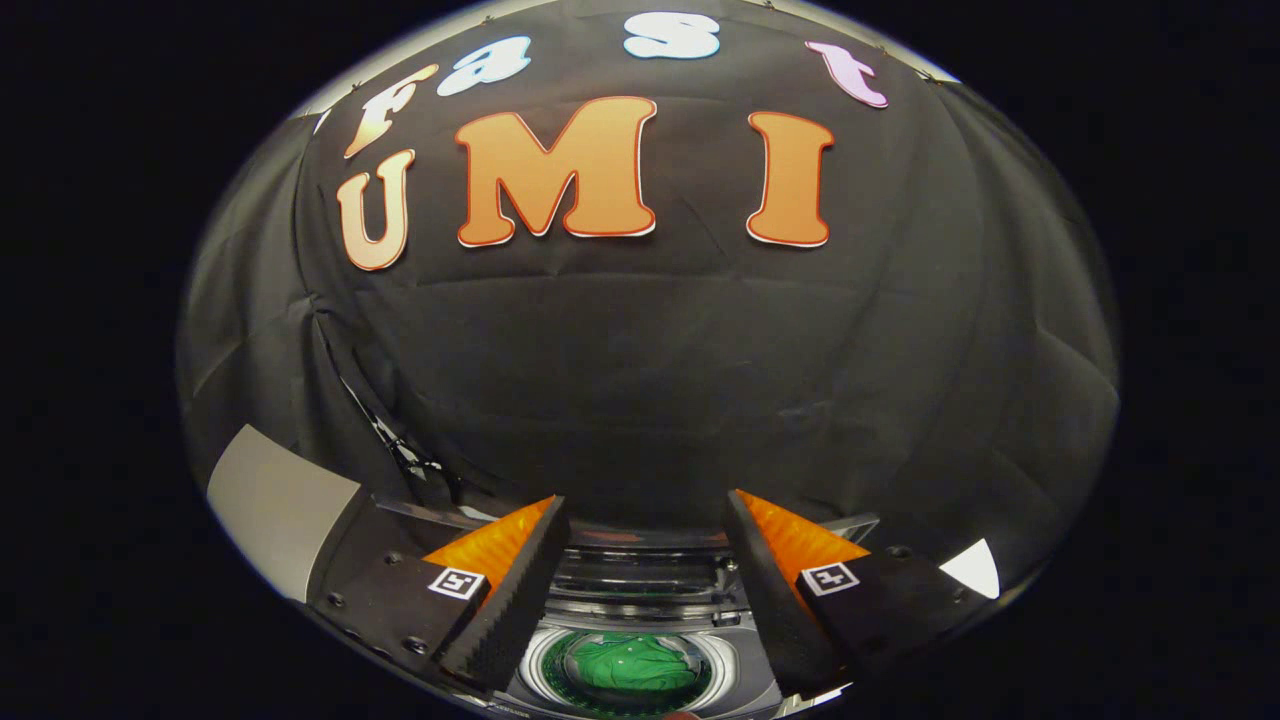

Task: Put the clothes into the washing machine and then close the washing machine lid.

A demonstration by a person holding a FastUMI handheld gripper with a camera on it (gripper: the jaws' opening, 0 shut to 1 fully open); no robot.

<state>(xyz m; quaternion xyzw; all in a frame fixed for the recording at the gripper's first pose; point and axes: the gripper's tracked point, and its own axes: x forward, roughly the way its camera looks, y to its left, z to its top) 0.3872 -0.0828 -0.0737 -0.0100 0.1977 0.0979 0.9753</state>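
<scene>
Fingers of the hand-held gripper [640,530] stand wide apart, holding nothing. Below and between them, green clothes [632,665] lie inside the washing machine [640,590] drum. No label is readable.

Green clothes [630,668] lie bunched inside the washing machine [640,600] drum, seen between the spread jaws, just below them.

The gripper [645,560] stood with its fingers [510,610] spread wide and nothing between them; their inner pads looked like matt black ribbed rubber, backed by glossy orange plastic. Below and between them, the washing machine [640,610] showed shiny grey plastic and a smooth white drum rim. The green clothes [630,665] inside looked like soft, crumpled cloth. The far wall [640,380] was matt black, creased fabric.
</scene>
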